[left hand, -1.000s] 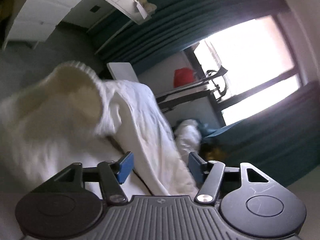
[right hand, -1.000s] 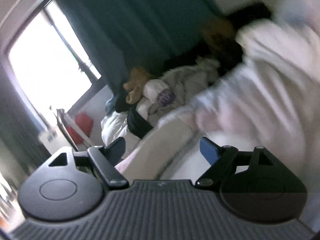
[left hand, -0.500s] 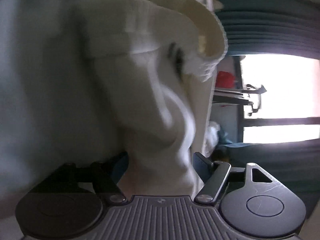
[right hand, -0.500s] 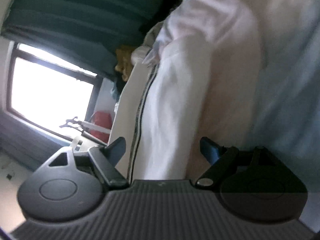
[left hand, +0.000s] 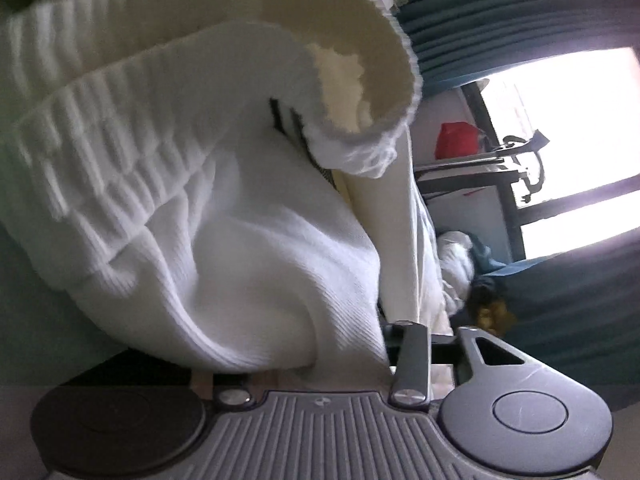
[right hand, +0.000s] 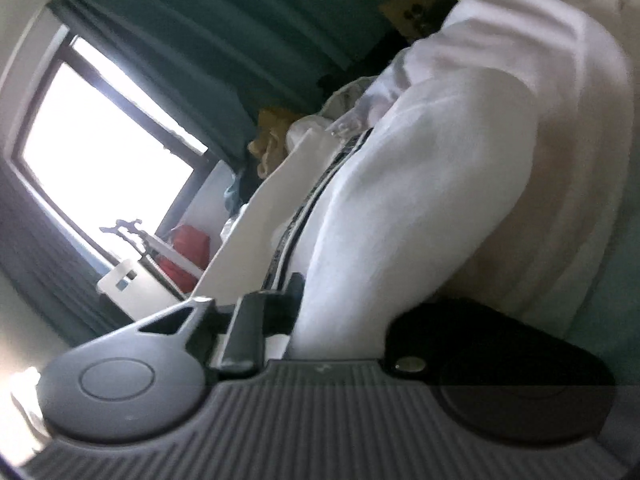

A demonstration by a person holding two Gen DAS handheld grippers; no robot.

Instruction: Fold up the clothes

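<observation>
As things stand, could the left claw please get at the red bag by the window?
Probably not: the white knit garment fills the closing left claw, and the red bag sits far behind it.

My left hand-held gripper tilts downward, jaws closing on white cloth bunched between them. My right hand-held gripper points nearly level, jaws closing likewise.

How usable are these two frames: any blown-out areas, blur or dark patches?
Left wrist view: window blown out to white, white garment sharp near the lens, room edges bent by the fisheye. Right wrist view: window also blown out, garment soft and slightly blurred, lower right corner in deep shadow.
</observation>
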